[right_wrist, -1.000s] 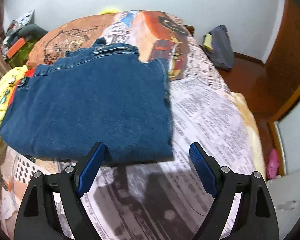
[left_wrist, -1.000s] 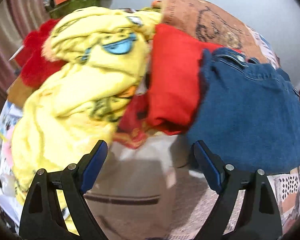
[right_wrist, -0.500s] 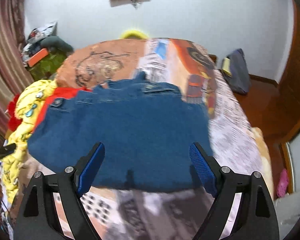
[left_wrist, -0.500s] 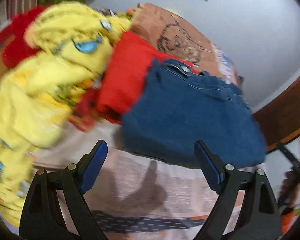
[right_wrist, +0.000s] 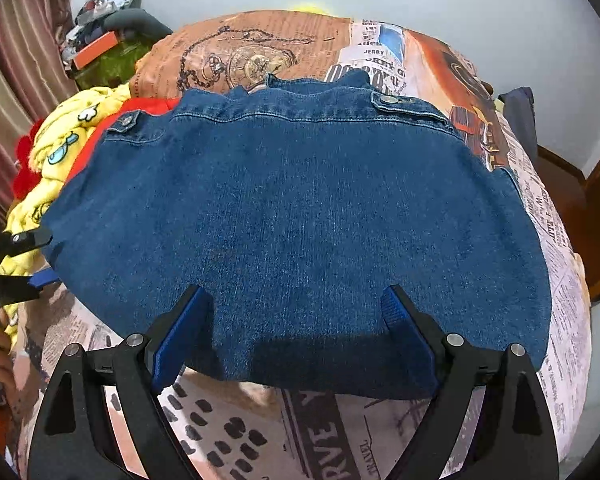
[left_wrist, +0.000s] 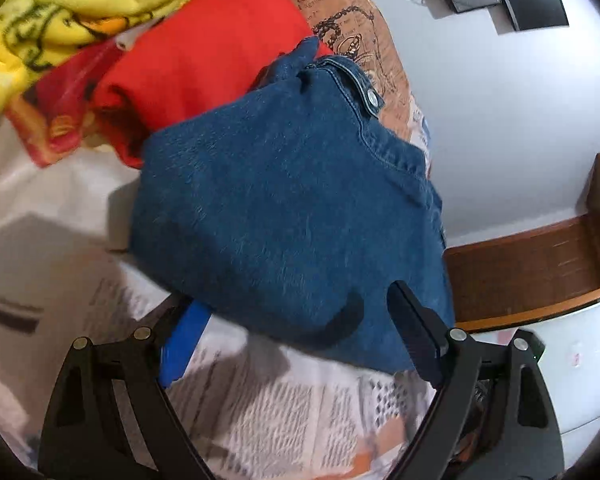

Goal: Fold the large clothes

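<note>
While both of my tools sat at the near hem, the folded blue denim jacket (right_wrist: 300, 216) lay flat on the newspaper-print bedspread (right_wrist: 556, 248), filling most of the bed's near half. My right gripper (right_wrist: 296, 332) had its jaws spread wide, the blue pads resting over the jacket's front edge with nothing pinched between them. My left gripper (left_wrist: 296, 324) was equally wide open at the jacket's left corner; one pad (left_wrist: 184, 340) sat under the lifted hem, the other pressed against the cloth, but no fabric was clamped.

Open bedspread showed in front of the hem and along the jacket's right side up to the bed's edge. Beyond that edge the brown wooden floor (right_wrist: 560, 176) dropped away. On the left there was little room: I counted one folded red garment (left_wrist: 204, 52) touching the jacket's far left edge, one crumpled yellow cartoon-print blanket (left_wrist: 60, 12) heaped beyond it, and one red patterned cloth (left_wrist: 56, 116) tucked beneath. Two metal snap buttons (right_wrist: 389, 99) showed along the jacket's far seam.
</note>
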Tool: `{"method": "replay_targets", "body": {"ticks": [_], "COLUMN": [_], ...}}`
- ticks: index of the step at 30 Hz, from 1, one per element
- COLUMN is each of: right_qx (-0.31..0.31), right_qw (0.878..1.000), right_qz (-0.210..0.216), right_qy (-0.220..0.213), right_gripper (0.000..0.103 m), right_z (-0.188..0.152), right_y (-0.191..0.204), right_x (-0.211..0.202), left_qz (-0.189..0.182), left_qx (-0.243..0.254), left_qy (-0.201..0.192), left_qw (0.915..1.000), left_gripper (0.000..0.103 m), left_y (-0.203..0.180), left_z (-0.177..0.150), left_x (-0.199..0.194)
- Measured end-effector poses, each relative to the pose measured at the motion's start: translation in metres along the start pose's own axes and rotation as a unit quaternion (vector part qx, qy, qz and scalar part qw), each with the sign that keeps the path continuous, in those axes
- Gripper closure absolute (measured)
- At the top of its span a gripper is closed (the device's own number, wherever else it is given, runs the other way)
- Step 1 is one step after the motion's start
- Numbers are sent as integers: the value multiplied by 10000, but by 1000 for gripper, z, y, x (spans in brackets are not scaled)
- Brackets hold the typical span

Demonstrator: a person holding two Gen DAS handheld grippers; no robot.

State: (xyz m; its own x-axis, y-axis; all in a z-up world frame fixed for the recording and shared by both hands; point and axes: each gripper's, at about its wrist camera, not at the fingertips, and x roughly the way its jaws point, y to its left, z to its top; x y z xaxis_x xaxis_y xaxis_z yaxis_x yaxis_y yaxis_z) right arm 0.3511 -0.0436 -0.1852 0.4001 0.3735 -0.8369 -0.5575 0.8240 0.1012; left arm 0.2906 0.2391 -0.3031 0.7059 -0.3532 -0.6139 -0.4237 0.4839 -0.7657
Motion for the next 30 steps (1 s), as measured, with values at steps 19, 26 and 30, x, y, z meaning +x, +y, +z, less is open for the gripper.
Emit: {"method": "replay_targets", "body": {"ticks": [19,26,30], "right_qx": [37,-41,-188], "right_qw": [9999,9999,9994], "right_qz": [-52,30,164], "right_qy": [145,-94,-248], "right_gripper": [14,14,14], "right_z": [2,18,31], "right_y": [6,16,35], "right_x": [-10,-31,-34], "left_qz": [653,815,760], "left_qx": [284,1644,2183], "left_qy": [-787,-1698,-2229], "left_qw": [9944,9682,9470], "left_gripper": [74,78,79], "left_y": [-36,-125,-149], "left_z": [22,14,7], "left_x": [9,-47,-92]}}
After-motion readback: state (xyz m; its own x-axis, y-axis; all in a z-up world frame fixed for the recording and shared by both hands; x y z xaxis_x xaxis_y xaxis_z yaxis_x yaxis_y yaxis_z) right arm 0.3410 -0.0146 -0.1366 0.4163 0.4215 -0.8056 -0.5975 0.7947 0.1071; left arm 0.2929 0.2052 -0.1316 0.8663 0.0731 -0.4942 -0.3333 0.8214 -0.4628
